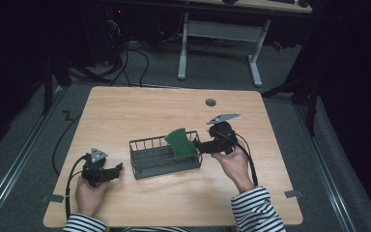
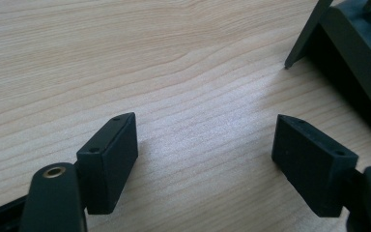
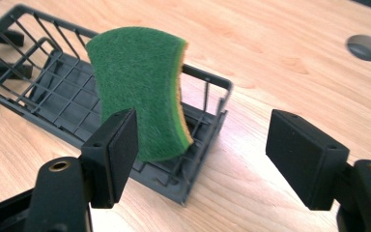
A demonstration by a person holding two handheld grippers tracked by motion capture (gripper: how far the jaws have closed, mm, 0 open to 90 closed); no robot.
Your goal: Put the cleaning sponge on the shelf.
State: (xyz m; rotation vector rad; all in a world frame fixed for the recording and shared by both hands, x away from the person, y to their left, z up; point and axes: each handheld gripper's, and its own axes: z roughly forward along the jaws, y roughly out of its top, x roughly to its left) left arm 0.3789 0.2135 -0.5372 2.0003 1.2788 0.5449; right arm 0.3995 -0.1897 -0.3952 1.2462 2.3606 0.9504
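Observation:
A dark grey wire basket lies on the wooden table. A green sponge with a yellow edge stands upright in the basket's right end, leaning on the end wall. My right gripper is open just right of the basket, jaws apart, the sponge in front of its left jaw and not clamped. My left gripper rests open on the table left of the basket, holding nothing; the basket's corner shows at its upper right.
A round cable hole sits in the table's far right part. Behind the table stand a white desk frame and cables on the floor. Bare wood lies at the far side and along the near edge.

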